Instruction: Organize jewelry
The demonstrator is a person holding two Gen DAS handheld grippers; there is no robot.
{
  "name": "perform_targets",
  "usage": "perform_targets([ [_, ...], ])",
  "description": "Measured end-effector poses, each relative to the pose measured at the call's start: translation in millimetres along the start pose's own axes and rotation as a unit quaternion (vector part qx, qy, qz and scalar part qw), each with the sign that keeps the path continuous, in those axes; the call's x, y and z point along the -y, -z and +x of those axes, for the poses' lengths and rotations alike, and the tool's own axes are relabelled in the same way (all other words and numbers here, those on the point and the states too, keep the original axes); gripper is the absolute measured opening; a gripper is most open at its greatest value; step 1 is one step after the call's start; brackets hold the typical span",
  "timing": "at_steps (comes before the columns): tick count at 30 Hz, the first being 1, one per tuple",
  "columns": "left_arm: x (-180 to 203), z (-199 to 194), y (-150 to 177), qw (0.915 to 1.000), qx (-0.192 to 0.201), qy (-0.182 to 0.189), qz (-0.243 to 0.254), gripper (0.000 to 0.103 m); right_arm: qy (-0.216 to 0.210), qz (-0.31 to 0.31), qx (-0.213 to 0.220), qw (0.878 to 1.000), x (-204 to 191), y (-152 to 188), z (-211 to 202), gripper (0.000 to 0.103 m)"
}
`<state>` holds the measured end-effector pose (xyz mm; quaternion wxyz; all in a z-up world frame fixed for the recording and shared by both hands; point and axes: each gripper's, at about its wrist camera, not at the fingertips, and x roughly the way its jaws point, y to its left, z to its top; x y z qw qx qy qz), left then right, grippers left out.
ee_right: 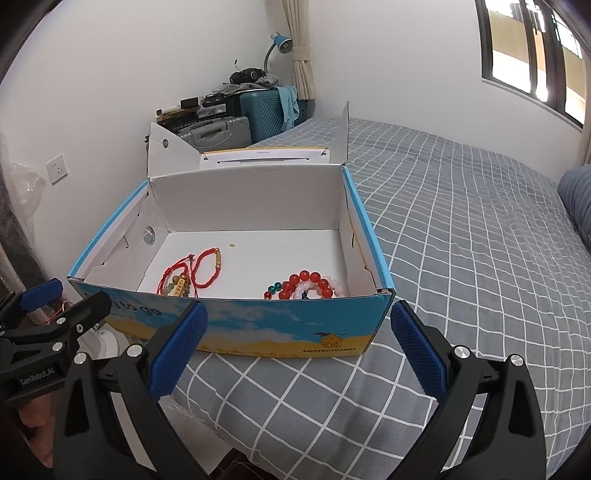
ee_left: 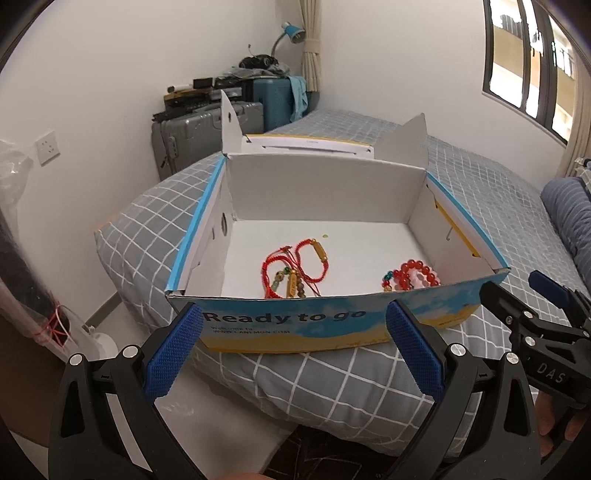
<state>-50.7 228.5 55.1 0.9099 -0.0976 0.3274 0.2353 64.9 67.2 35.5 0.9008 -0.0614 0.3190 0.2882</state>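
Observation:
An open cardboard box (ee_left: 295, 325) with a blue and yellow printed front stands on the bed; it also shows in the right wrist view (ee_right: 258, 325). Inside lie red cord bracelets with gold and green beads (ee_left: 295, 269) (ee_right: 192, 275) at the left and red and pink bead bracelets (ee_left: 413, 277) (ee_right: 310, 286) at the right. My left gripper (ee_left: 295, 350) is open and empty, just in front of the box. My right gripper (ee_right: 295, 350) is open and empty, also in front of the box, and shows at the right edge of the left wrist view (ee_left: 524, 306).
The bed (ee_right: 461, 240) has a grey checked cover. Suitcases (ee_left: 207, 129) piled with clutter and a blue lamp (ee_left: 291, 33) stand against the far wall. A window (ee_right: 535, 55) is at the right. A striped pillow (ee_left: 569, 210) lies at the right.

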Motion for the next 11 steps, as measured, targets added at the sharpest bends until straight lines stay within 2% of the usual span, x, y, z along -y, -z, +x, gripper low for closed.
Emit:
perform_targets([
  [11,0.3,4.4,-2.2,0.9999,-0.011,0.004,-0.002,0.097,0.002,0.002,0.001,1.0,4.6,-1.8,1.9,0.095],
])
